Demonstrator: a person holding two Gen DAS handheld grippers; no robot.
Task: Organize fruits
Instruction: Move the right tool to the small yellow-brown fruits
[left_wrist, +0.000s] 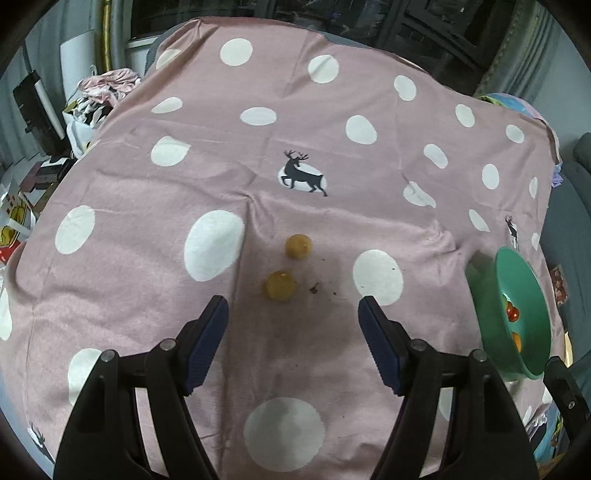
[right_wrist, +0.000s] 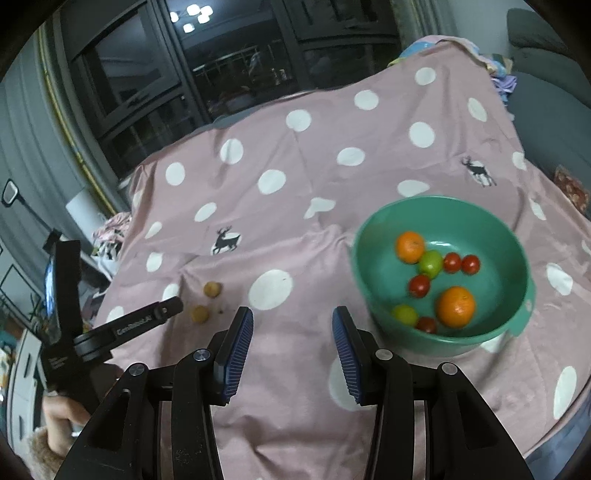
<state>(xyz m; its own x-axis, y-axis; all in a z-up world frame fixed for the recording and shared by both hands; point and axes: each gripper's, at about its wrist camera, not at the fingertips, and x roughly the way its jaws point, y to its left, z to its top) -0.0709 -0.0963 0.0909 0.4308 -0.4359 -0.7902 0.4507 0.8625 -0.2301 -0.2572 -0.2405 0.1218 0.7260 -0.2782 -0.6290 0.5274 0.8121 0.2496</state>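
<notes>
**Inspector:** Pink cloth (left_wrist: 147, 192), white-dotted, covers the surface. Two small yellow-brown fruits (left_wrist: 280, 286) lie loose on it, near each other but apart, just ahead of the left gripper (left_wrist: 293, 306). A few dark crumbs sit beside the nearer one.

**Assistant:** And the rest?

**Inspector:** In the green bowl (right_wrist: 373, 229), well to the right of the loose pair: two oranges (right_wrist: 455, 306), two green fruits, several small red ones.

**Assistant:** Finger state?

**Inspector:** Left fingers (left_wrist: 210, 332) stand wide apart, nothing between them. The right gripper (right_wrist: 293, 317) is partly open over bare cloth, also empty, beside the bowl's near rim.

**Assistant:** So the pair is what remains?

**Inspector:** By my judgement, yes; they are the only fruit outside the bowl, and the left gripper is lined up on the nearer one.

**Assistant:** Handling?

**Inspector:** Small, round, likely light. The skin looks thin and dull, so probably brittle or soft under pressure; I would not squeeze hard. Being round, it may roll on the cloth if one finger touches first. Take it across its widest part, fingers coming down on either side together, closing only until it holds.

**Assistant:** Risks?

**Inspector:** Nudging the second fruit, which sits close behind, and pinching a fold of cloth with it.
</notes>
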